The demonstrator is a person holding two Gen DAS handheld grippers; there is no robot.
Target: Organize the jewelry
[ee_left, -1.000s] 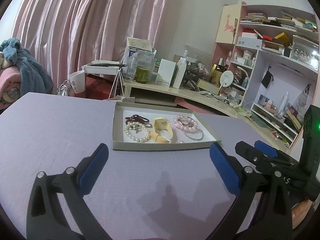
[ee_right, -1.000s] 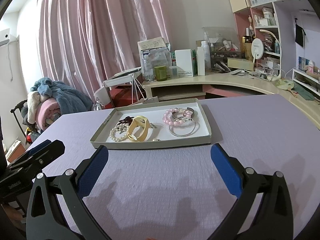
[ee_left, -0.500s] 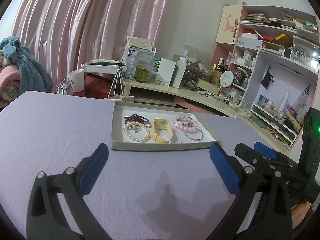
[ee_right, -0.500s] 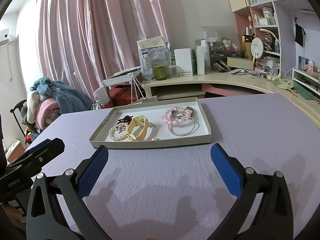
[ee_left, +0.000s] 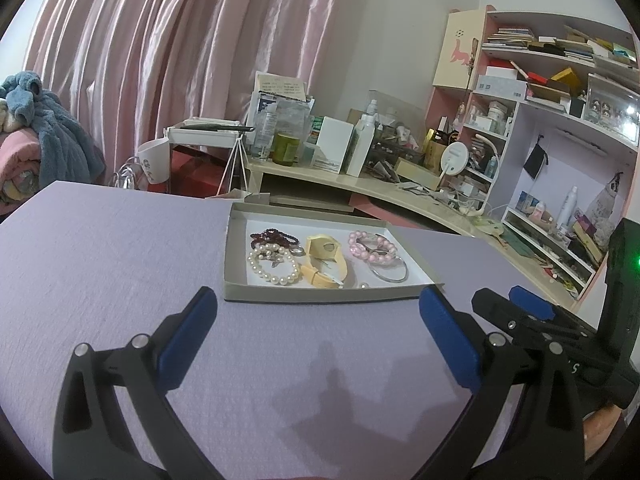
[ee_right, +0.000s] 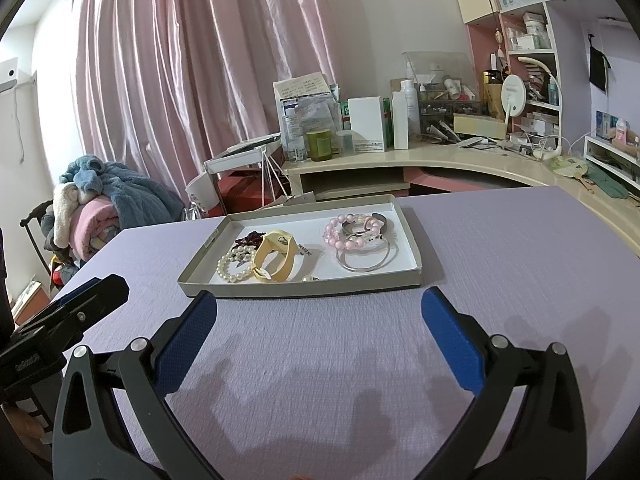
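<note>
A lilac-covered table (ee_right: 500, 264) fills the foreground, and on it sits a shallow grey cardboard tray (ee_right: 304, 290) with a white floor. Both tools hover short of the tray's near wall with nothing between their blue pads: the left gripper (ee_left: 318, 334) and the right gripper (ee_right: 319, 332) each have their jaws spread wide (the right one's tip shows at the edge of the left view). Inside the tray lie a silver bangle (ee_right: 366, 258), a pink bead bracelet (ee_right: 352, 232), a yellow watch strap (ee_right: 276, 256), a pearl bracelet (ee_left: 274, 266) and a dark red bead strand (ee_left: 274, 236).
</note>
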